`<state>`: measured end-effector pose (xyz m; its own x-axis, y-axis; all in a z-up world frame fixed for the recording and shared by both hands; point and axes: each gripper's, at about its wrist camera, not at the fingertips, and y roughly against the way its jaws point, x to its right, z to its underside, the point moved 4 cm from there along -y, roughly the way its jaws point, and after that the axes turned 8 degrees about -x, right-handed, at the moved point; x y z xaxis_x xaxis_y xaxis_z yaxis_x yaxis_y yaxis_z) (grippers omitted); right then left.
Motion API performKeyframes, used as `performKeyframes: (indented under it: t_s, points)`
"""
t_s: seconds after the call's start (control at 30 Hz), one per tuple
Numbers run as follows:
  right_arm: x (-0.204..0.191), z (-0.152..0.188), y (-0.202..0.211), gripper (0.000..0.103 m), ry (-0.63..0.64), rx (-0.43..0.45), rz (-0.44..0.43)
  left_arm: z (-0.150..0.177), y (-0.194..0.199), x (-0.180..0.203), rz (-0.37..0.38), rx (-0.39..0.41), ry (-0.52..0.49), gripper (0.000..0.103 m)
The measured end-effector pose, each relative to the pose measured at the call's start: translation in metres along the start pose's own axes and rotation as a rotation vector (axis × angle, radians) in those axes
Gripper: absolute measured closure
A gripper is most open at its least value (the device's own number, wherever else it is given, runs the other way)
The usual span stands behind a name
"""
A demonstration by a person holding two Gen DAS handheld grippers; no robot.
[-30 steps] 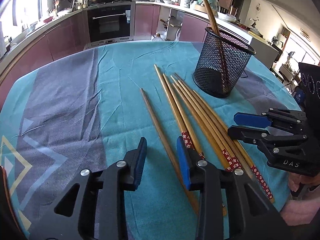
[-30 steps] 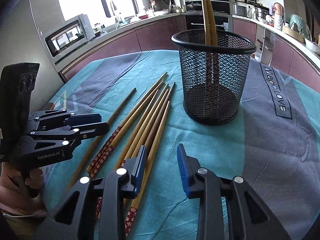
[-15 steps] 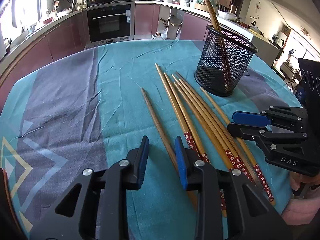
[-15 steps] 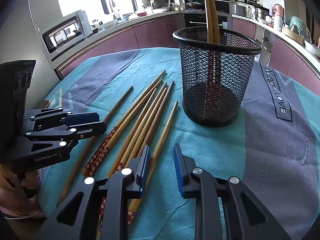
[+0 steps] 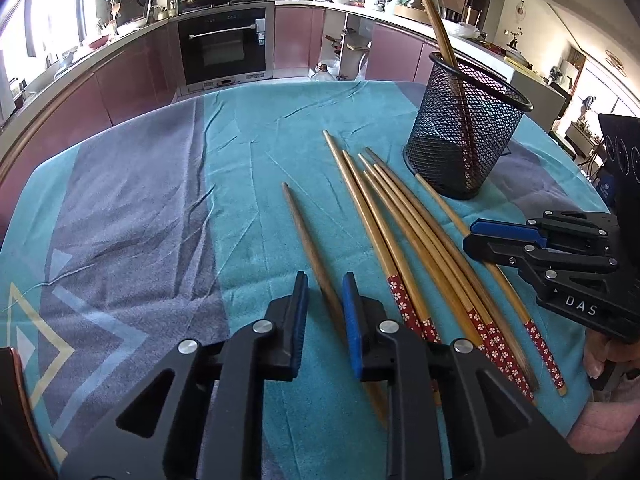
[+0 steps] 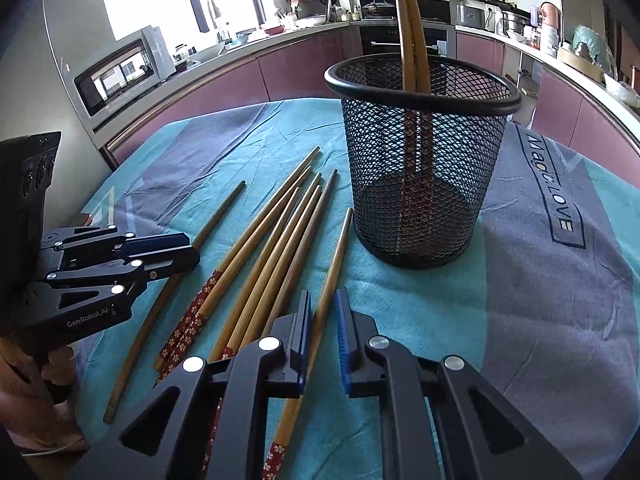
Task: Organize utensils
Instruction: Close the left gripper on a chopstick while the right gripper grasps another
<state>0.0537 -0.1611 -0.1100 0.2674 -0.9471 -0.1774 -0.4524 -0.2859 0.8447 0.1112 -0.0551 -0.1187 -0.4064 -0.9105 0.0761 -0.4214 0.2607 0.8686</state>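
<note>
chopsticks on cloth (image 5: 404, 240): 7 | in mesh cup (image 6: 424, 160): 2 | cups: 1 | claws: 2

A black wire-mesh holder (image 6: 420, 160) stands upright on the teal and grey cloth, with two wooden chopsticks (image 6: 408, 20) leaning inside it, thin tips poking well above the rim and red flowered ends at the bottom. Beside it a loose fan of bamboo chopsticks (image 5: 404, 236) lies flat, their red flower-patterned ends nearest the grippers and tips toward the holder. One plain, darker chopstick (image 5: 308, 236) lies apart on the far side of the bunch from the holder.
</note>
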Motion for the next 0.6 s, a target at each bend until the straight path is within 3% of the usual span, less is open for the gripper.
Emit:
performKeyframes:
  t_s: [0.33,0.6]
  points:
    - [-0.0030,-0.0047,-0.0039,0.094,0.014,-0.003,0.028,-0.0081,-0.0057,-0.0003,-0.004,0.003,0.016,0.090]
    - [0.0020,-0.0063,-0.0027,0.098,-0.014,0.003,0.000,-0.0079,-0.0052,-0.0029,0.009,0.015,0.038,0.094]
